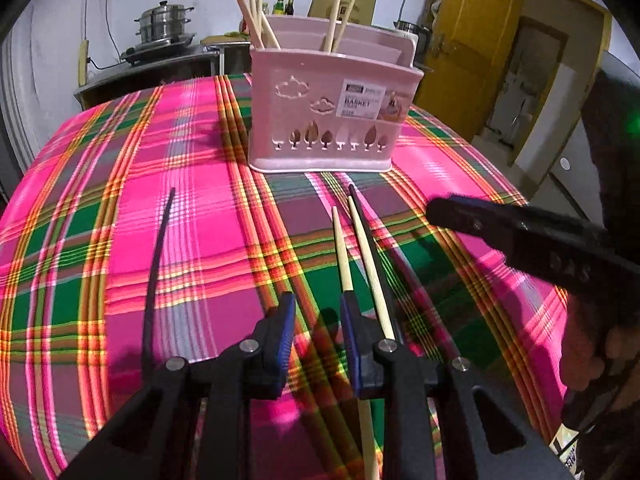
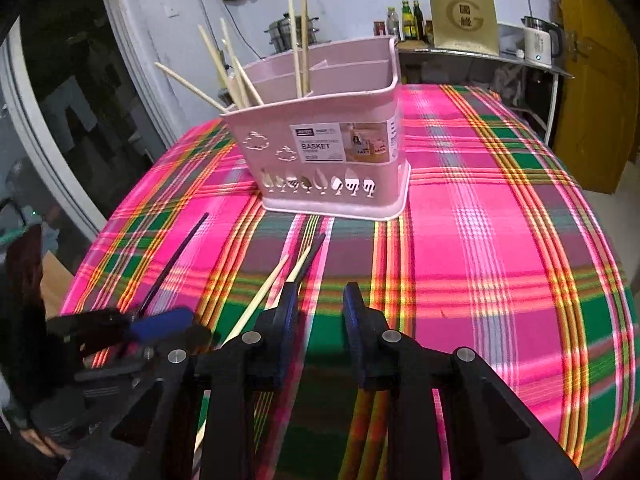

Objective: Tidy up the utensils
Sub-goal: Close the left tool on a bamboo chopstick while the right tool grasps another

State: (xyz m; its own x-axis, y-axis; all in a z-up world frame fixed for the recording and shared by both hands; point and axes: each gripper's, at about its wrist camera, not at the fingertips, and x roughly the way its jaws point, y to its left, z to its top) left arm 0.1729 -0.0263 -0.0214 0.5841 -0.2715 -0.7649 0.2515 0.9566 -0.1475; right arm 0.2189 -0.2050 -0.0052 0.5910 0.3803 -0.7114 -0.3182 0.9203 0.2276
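Observation:
A pink utensil basket (image 1: 332,116) stands upright on the plaid tablecloth (image 1: 120,208) and holds several pale wooden chopsticks (image 1: 256,8); it also shows in the right wrist view (image 2: 332,152). Two pale chopsticks (image 1: 370,264) and a dark one (image 1: 362,216) lie on the cloth in front of it, beside my left gripper's right finger. Another dark chopstick (image 1: 154,272) lies to the left. My left gripper (image 1: 318,312) is open and empty, low over the cloth. My right gripper (image 2: 320,300) is open and empty, with the loose chopsticks (image 2: 264,296) just left of it.
A counter behind the table carries a steel steamer pot (image 1: 164,24), bottles (image 2: 408,20), a cardboard box (image 2: 464,20) and a white kettle (image 2: 540,44). A yellow door (image 1: 468,44) stands at the right. The table edge drops off on the right side.

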